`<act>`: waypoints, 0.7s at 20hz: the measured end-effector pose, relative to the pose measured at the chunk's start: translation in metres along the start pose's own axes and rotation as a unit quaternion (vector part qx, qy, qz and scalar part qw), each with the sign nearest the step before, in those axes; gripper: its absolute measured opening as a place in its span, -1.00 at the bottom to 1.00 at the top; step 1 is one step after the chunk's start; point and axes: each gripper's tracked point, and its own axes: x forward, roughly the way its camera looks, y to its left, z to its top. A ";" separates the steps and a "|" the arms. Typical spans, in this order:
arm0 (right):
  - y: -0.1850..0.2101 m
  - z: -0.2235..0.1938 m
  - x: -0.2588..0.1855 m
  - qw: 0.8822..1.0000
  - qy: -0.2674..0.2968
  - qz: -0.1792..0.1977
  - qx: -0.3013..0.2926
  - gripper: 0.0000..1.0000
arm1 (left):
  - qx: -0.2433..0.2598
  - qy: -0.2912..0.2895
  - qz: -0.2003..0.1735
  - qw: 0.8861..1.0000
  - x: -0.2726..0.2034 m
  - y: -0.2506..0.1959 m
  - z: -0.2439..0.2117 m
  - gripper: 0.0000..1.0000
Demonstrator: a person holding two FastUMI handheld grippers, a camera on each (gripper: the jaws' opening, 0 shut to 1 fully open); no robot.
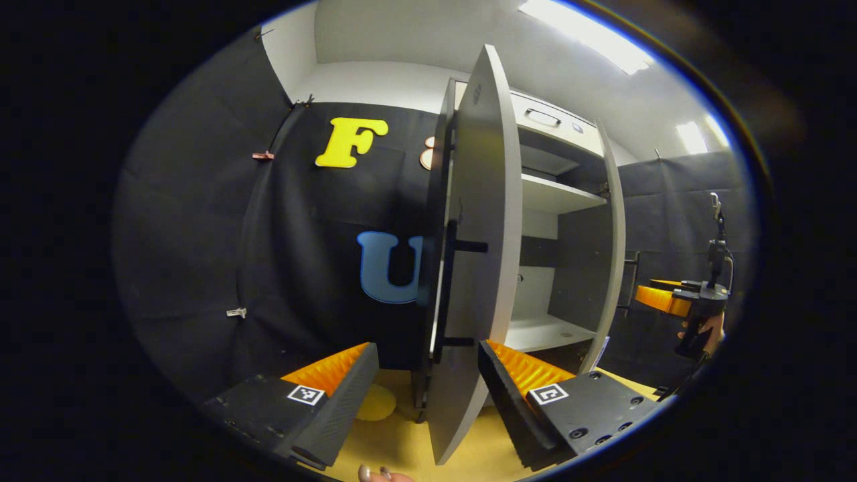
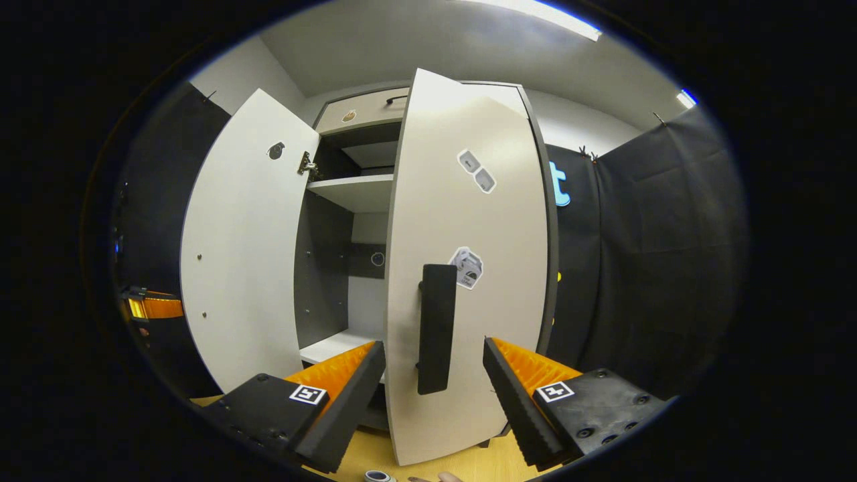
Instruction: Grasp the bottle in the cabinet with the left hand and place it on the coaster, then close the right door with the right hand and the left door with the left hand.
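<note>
In the left gripper view, the cabinet's left door [image 1: 479,221] stands open, edge-on right ahead, its black handle [image 1: 450,294] on the outer face. My left gripper [image 1: 427,347] is open, and the door's lower edge shows between its fingers. A yellow coaster [image 1: 376,402] lies flat on the wooden table [image 1: 402,435], left of the door. The right door [image 2: 469,268] is partly swung in. Its black handle [image 2: 436,328] hangs between the fingers of my open right gripper [image 2: 434,343]. A small round cap [image 2: 376,476] peeks in at the bottom edge; I cannot tell whether it is the bottle's.
Inside the cabinet [image 1: 556,194] are white shelves and a drawer front on top. The right gripper [image 1: 669,298], held by a hand, shows far right beyond the right door [image 1: 610,254]. The left gripper [image 2: 154,308] shows behind the open left door [image 2: 248,268]. Black cloth walls surround the booth.
</note>
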 end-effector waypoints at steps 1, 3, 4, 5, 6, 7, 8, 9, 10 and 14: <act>-0.002 -0.002 -0.001 1.000 0.003 -0.005 0.001 0.95 | 0.009 -0.008 -0.003 1.000 0.003 0.001 0.004 0.91; -0.006 -0.006 -0.003 1.000 0.007 -0.013 -0.005 0.96 | 0.004 -0.005 -0.009 1.000 0.004 0.002 0.001 0.89; -0.006 -0.006 -0.004 1.000 0.008 -0.014 -0.008 0.96 | -0.001 -0.006 -0.013 1.000 0.005 0.001 0.001 0.89; -0.005 -0.007 -0.005 1.000 0.008 -0.013 -0.011 0.96 | -0.004 -0.006 -0.015 1.000 0.004 0.002 0.001 0.90; -0.005 -0.006 -0.006 1.000 0.007 -0.014 -0.014 0.96 | -0.007 -0.004 -0.017 1.000 0.003 0.002 0.000 0.90; -0.005 -0.006 -0.007 1.000 0.006 -0.015 -0.016 0.96 | -0.006 -0.004 -0.018 1.000 0.005 0.003 0.001 0.90; -0.004 -0.006 -0.006 1.000 0.005 -0.014 -0.017 0.96 | -0.003 -0.001 -0.021 1.000 0.006 0.002 0.001 0.90; -0.003 -0.006 -0.005 1.000 0.005 -0.014 -0.018 0.96 | -0.001 -0.002 -0.025 1.000 0.006 0.000 0.001 0.91; -0.002 -0.007 -0.005 1.000 0.005 -0.013 -0.019 0.96 | 0.000 -0.001 -0.025 1.000 0.005 0.001 0.003 0.90; -0.003 -0.008 -0.003 1.000 0.008 -0.013 -0.023 0.96 | 0.018 0.001 -0.028 0.999 0.006 0.003 0.004 0.92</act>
